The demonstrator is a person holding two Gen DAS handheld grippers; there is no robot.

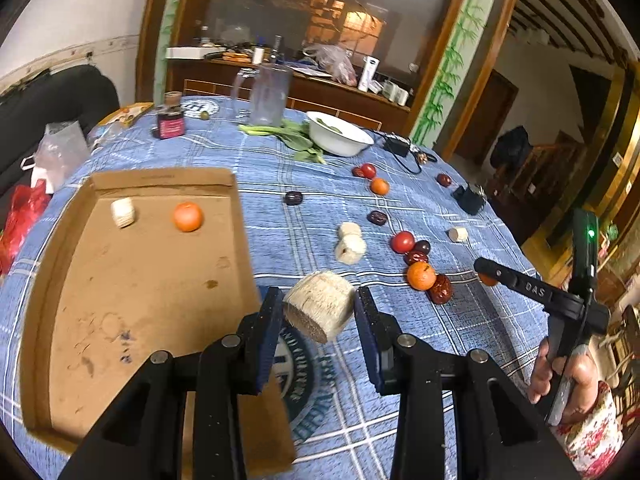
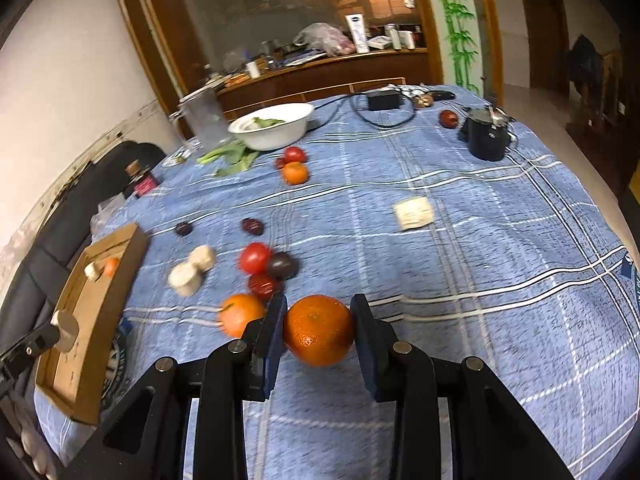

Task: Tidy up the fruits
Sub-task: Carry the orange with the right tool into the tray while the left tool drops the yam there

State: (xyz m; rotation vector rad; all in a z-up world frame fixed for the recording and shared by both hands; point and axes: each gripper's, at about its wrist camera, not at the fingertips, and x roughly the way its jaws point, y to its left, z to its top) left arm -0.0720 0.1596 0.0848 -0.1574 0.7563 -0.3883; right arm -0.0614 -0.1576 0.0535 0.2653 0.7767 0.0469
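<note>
Right now my left gripper point(image 1: 316, 312) clamps a pale fibrous cylinder point(image 1: 319, 311) beside the cardboard tray's point(image 1: 240, 240) right wall, lifted, I think. Inside the tray lie an orange point(image 1: 188, 216) and another pale piece point(image 1: 123, 212). My right gripper point(image 2: 319, 330) pinches a second orange point(image 2: 319, 330) over the blue checked tablecloth point(image 2: 480, 260).

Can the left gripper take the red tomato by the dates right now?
Probably not: the left gripper is shut on a pale cylinder piece, so its jaws are full. The tomato lies unblocked on the tablecloth.
</note>
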